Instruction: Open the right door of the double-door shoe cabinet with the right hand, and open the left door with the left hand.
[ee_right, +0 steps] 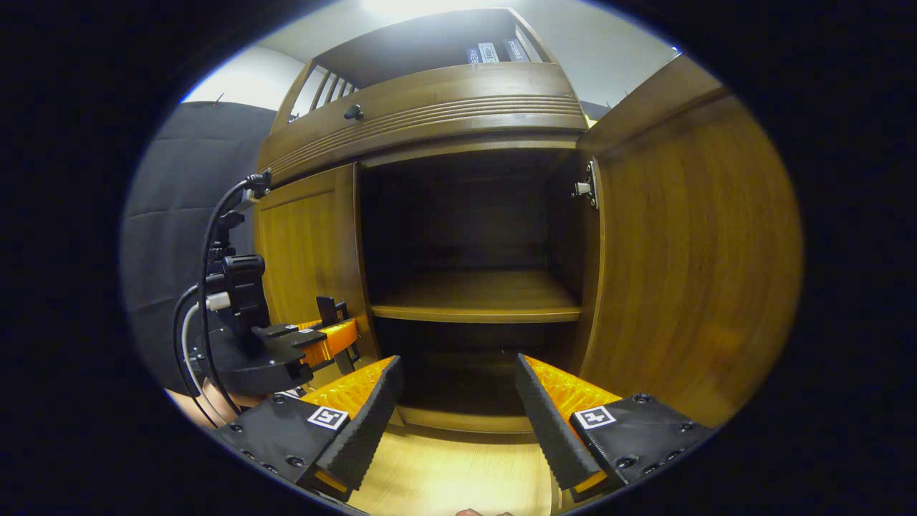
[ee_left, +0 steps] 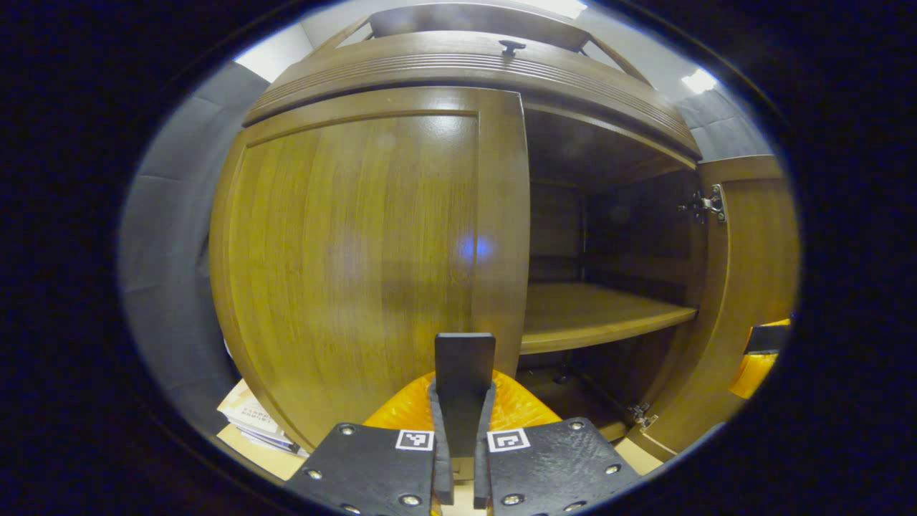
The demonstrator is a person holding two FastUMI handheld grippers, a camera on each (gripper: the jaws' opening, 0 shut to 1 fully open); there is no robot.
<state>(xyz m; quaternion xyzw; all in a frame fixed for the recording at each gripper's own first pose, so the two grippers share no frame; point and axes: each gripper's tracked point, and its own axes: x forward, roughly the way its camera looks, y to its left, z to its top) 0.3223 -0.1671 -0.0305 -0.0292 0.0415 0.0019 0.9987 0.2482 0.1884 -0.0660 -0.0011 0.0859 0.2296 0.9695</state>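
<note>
**Right door swung open, left door at the cabinet front**

The shoe cabinet point(ee_right: 458, 107) is the biggest thing in both views, a brown wooden piece with a ribbed band across its top and a small dark knob point(ee_left: 511, 47) on that band. It stands on a pale wooden floor point(ee_right: 444, 473).

Its right door point(ee_right: 688, 251) stands swung wide, showing its inner face and a metal hinge point(ee_right: 584, 188) at the top corner. Behind it the dark inside lies open, with one shelf point(ee_right: 476, 304) across the middle. In the left gripper view the same door point(ee_left: 745, 287) is turned outward at the far right.

The left door point(ee_left: 358, 258) lies across the front of the cabinet, its free edge beside the open half. In the right gripper view it shows as a narrow panel point(ee_right: 308, 244).

The right gripper point(ee_right: 455, 401) has its fingers spread wide apart with nothing between them, pointing at the open compartment.

The left gripper point(ee_left: 464, 387) has its fingers pressed together, close up against the lower part of the left door near its free edge; whether they pinch anything cannot be told. From the right gripper view it point(ee_right: 337, 333) sits low beside that door, with cables point(ee_right: 208, 272) rising from its body.

Some printed papers point(ee_left: 251, 419) lie at the foot of the left door.
</note>
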